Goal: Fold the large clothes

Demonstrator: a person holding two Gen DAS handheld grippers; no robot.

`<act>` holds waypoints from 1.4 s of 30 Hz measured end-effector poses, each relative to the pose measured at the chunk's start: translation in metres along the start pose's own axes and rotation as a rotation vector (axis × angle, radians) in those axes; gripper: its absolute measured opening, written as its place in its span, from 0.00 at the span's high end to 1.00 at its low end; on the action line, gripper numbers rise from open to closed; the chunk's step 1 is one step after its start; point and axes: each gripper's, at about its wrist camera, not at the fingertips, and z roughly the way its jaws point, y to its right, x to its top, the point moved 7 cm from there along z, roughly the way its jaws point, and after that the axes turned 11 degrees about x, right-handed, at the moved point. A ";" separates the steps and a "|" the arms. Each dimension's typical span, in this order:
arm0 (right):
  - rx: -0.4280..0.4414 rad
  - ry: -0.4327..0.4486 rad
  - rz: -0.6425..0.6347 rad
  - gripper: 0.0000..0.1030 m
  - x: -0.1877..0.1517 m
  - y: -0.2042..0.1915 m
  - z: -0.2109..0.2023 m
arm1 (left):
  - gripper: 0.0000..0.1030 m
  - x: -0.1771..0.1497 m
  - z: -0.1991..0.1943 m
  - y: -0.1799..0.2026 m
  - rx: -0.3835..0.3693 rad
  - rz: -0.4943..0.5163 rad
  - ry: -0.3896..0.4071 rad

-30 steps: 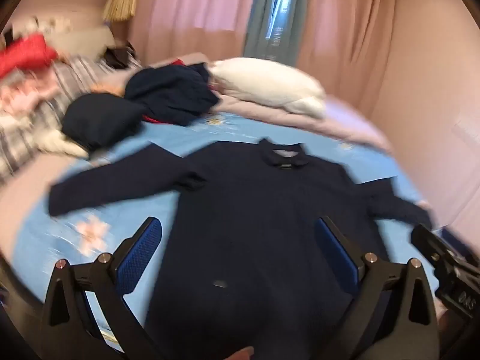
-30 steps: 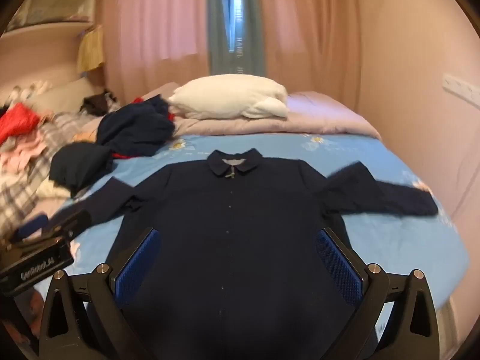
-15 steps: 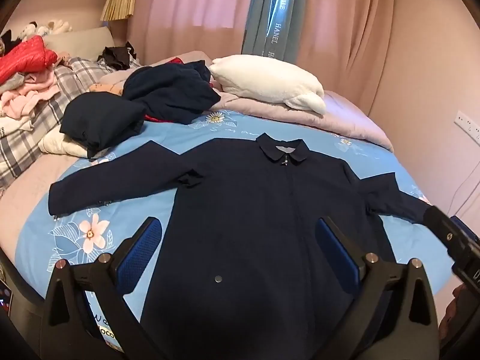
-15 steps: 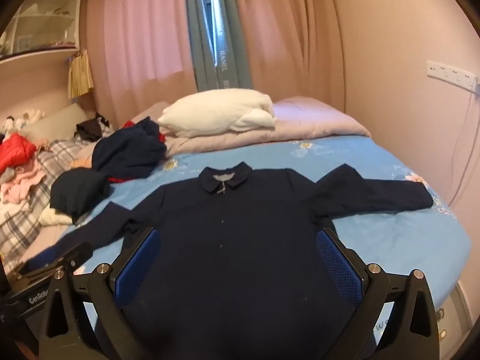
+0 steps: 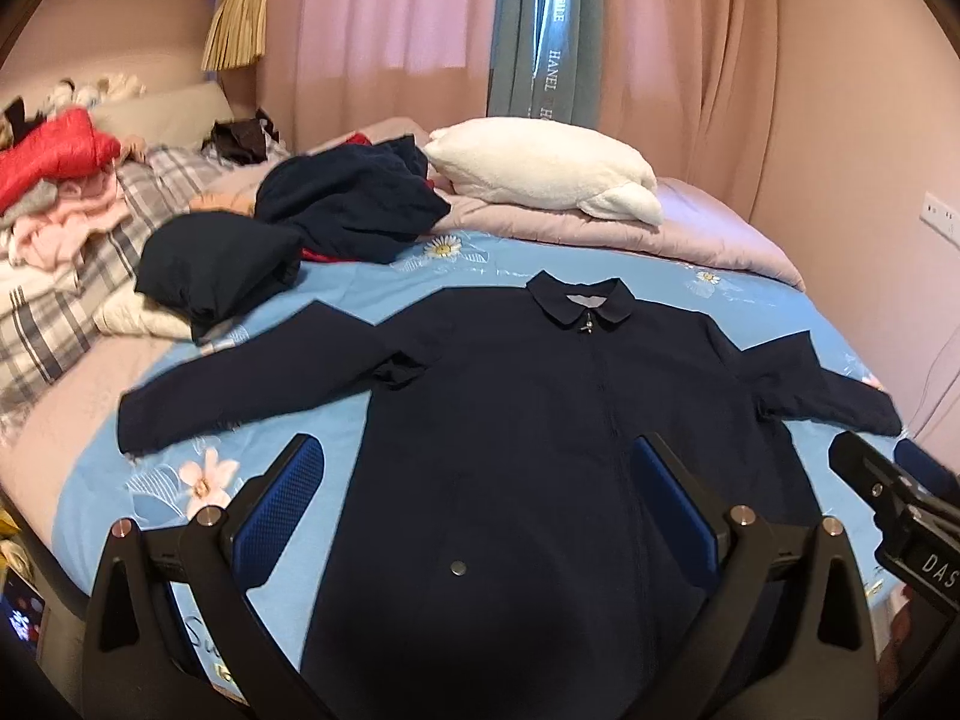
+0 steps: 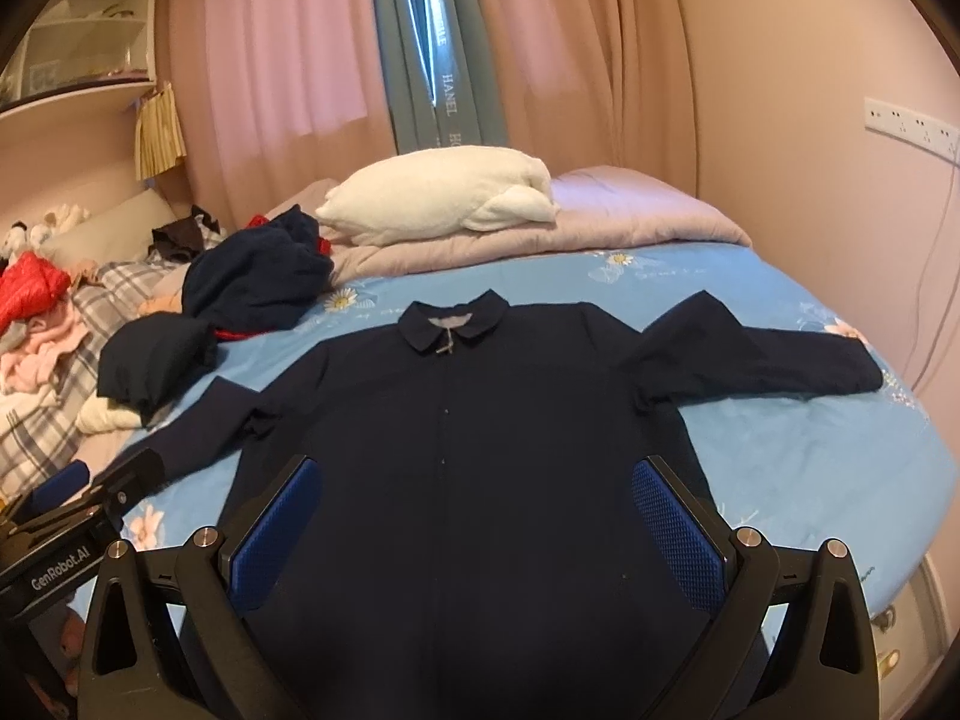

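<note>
A large navy collared jacket lies flat and face up on the blue floral bed sheet, collar toward the pillow, both sleeves spread sideways. My left gripper hangs open above the jacket's lower body, nothing between its blue pads. My right gripper is open too, above the same lower part. Each view catches the other gripper at its edge: the right one past the right sleeve, the left one by the left cuff. The jacket's hem is hidden below the frame.
A white pillow and a pink quilt lie at the head of the bed. Dark navy clothes are piled at the left, with plaid bedding and red and pink garments beyond. A wall runs along the right side.
Both views have steadied after motion blur and shifted a little; the jacket lies as before. Both grippers stay open.
</note>
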 end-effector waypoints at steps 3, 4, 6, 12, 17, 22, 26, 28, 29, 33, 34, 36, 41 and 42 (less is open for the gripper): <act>-0.016 -0.005 -0.019 0.00 0.005 0.001 -0.002 | 0.02 0.002 -0.002 0.001 -0.051 -0.034 -0.012; -0.001 0.003 -0.005 0.00 0.006 0.001 -0.006 | 0.01 0.005 -0.005 0.003 -0.108 -0.055 -0.011; 0.073 0.020 0.048 0.00 0.013 0.004 -0.010 | 0.02 0.008 -0.008 0.007 -0.074 -0.012 0.019; -0.048 0.034 -0.053 0.00 0.026 0.001 -0.013 | 0.01 0.004 -0.001 0.014 -0.090 -0.006 -0.011; -0.055 -0.001 -0.023 0.00 0.012 0.008 0.000 | 0.01 -0.001 0.003 0.021 -0.094 0.007 -0.026; -0.063 -0.030 0.003 0.00 0.003 0.018 0.007 | 0.01 0.002 0.006 0.016 -0.090 -0.016 -0.023; -0.069 -0.028 0.007 0.00 0.004 0.021 0.006 | 0.01 0.001 0.014 0.007 -0.067 -0.031 -0.038; -0.063 -0.024 0.016 0.00 0.004 0.022 0.006 | 0.01 0.001 0.017 0.004 -0.069 -0.038 -0.040; -0.059 -0.019 0.022 0.00 0.004 0.023 0.007 | 0.01 0.001 0.018 0.002 -0.064 -0.043 -0.040; -0.067 -0.033 0.040 0.00 0.000 0.026 0.016 | 0.01 0.000 0.024 -0.002 -0.058 -0.046 -0.049; -0.066 -0.043 0.039 0.00 -0.001 0.026 0.019 | 0.01 0.000 0.026 -0.003 -0.056 -0.049 -0.053; -0.064 -0.052 0.031 0.00 -0.003 0.025 0.021 | 0.01 -0.001 0.029 -0.005 -0.051 -0.055 -0.055; -0.056 -0.063 0.013 0.00 -0.004 0.020 0.022 | 0.02 -0.004 0.029 -0.007 -0.036 -0.018 -0.045; -0.061 -0.068 0.006 0.00 -0.002 0.019 0.023 | 0.02 -0.003 0.028 -0.008 -0.029 -0.018 -0.041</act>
